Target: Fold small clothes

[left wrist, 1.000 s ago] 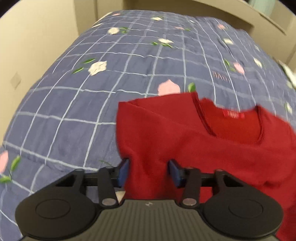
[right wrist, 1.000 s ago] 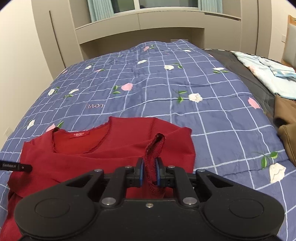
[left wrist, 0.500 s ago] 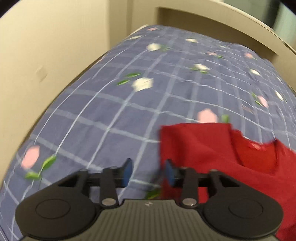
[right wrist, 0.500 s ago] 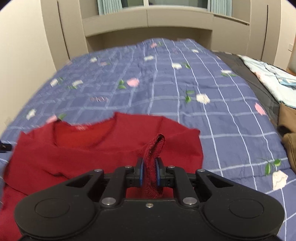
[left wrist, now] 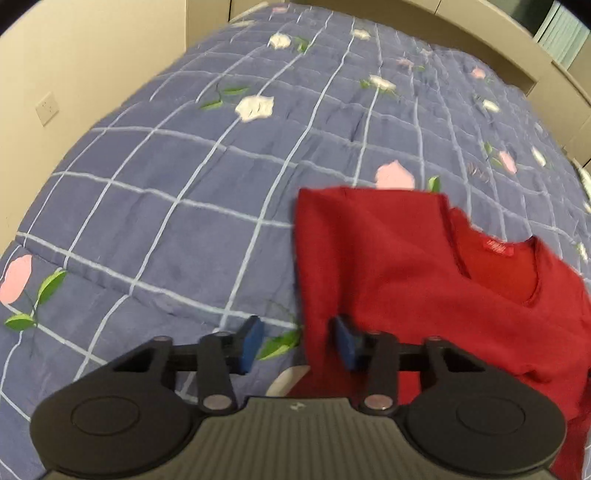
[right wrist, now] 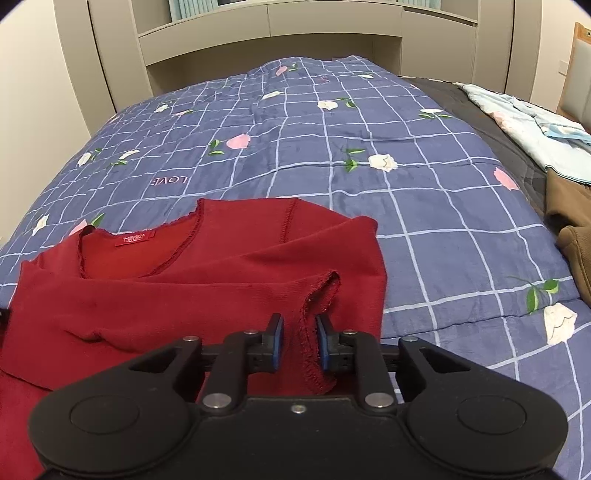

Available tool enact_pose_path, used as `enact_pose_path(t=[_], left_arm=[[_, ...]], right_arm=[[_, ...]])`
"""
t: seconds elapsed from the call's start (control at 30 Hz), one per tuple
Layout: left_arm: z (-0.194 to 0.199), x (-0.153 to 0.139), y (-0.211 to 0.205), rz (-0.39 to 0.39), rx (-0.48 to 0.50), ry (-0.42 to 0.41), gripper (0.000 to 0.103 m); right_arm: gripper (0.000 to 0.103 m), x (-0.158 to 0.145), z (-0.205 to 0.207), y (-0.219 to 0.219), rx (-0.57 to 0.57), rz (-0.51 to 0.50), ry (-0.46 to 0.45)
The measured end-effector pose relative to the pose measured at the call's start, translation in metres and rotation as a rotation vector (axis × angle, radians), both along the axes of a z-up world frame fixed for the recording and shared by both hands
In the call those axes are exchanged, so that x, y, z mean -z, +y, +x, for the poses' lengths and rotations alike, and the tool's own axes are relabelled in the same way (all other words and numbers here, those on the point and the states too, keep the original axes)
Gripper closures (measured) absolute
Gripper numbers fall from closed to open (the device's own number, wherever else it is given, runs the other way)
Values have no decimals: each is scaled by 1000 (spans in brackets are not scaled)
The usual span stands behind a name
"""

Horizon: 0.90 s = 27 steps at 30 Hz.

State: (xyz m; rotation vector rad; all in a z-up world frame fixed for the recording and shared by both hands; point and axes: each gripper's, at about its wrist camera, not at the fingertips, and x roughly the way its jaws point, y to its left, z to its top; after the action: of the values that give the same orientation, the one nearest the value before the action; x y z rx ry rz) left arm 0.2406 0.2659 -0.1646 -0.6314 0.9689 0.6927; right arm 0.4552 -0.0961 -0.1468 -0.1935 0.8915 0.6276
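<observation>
Right wrist view is showing the red top [right wrist: 207,280] lying on the blue checked quilt [right wrist: 424,206] with its neckline and red label [right wrist: 135,238] pointing toward the headboard shelf [right wrist: 266,22]. One sleeve is folded across the body of the top, and its cuff [right wrist: 321,295] is sitting right between the blue pads of the right gripper [right wrist: 298,341]. Those jaws have just been opening a bit, so there's a gap on both sides of the cuff and the pads aren't really squeezing it. Off to the right of the top, near the quilt's edge, a brown garment [right wrist: 572,236] and a pale blue cloth [right wrist: 524,125] are lying on the dark bedding.

Left wrist view is kinda blurry. The left gripper [left wrist: 297,343] is hovering over the top's left side edge, jaws apart after having just been closing. One pad [left wrist: 251,341] is over bare quilt just beside the top, the other pad [left wrist: 345,345] is over the red fabric, and the edge is running between them, not pinched. A wall socket [left wrist: 47,108] is showing on the wall left of the quilt.
</observation>
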Motion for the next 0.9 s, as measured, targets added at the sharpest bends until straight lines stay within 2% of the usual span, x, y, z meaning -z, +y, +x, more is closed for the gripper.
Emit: enact_pose_path(t=[0.03,0.1,0.13,0.17,0.2,0.3,0.37,0.43,0.47,0.5,0.53,0.57,0.6,0.67,0.73,0.77,0.8,0.83,0.9], left_arm=[[1,-3,-4,9,33,-12,100],[2,-13,-13,88,64,-5,101],[0,-17,-15,111,61,-18,101],[-5,-19,-16,121,41,-34,102],[-6,-20,-15,126,21,-38,102],[-13,-10,-9,104,-56,-38,102],[-20,-1,-2,49,-116,-48,102],[-25,2,2,22,-164,-63,101],[-25,2,2,27,-166,-61,98],[-24,1,3,34,-161,-59,91],[-24,-2,3,36,-156,-71,87],[-27,-5,4,37,-147,-105,74],[-27,-9,5,43,-131,-138,53],[-22,-13,5,91,-118,-147,41],[-9,-10,9,112,-87,-116,42],[-3,-6,12,118,-77,-75,46],[5,0,14,132,-66,-8,62],[10,5,16,157,-62,68,69],[7,10,23,183,-99,99,72]], right_arm=[[79,-1,-1,1,-6,2,-1],[79,-1,-1,1,-17,2,-7],[83,-3,-2,2,-22,3,-12],[88,-4,-2,2,-27,9,-19],[88,-7,-3,3,-28,12,-29],[89,-7,-5,7,-38,-17,-64],[89,3,-2,10,-33,-72,-45],[89,11,1,7,-26,-68,-30],[89,12,0,5,-27,-67,-36],[87,11,-1,5,-29,-67,-45],[82,8,-2,4,-27,-67,-63],[79,4,-3,2,-22,-61,-82],[77,2,-3,0,-19,-45,-91],[73,0,0,-4,-13,-18,-95],[72,2,3,-2,-8,-25,-91],[72,3,4,-1,-9,-29,-85],[72,6,5,1,-13,-35,-79],[72,8,4,4,-16,-45,-80],[72,12,1,7,-21,-71,-93]])
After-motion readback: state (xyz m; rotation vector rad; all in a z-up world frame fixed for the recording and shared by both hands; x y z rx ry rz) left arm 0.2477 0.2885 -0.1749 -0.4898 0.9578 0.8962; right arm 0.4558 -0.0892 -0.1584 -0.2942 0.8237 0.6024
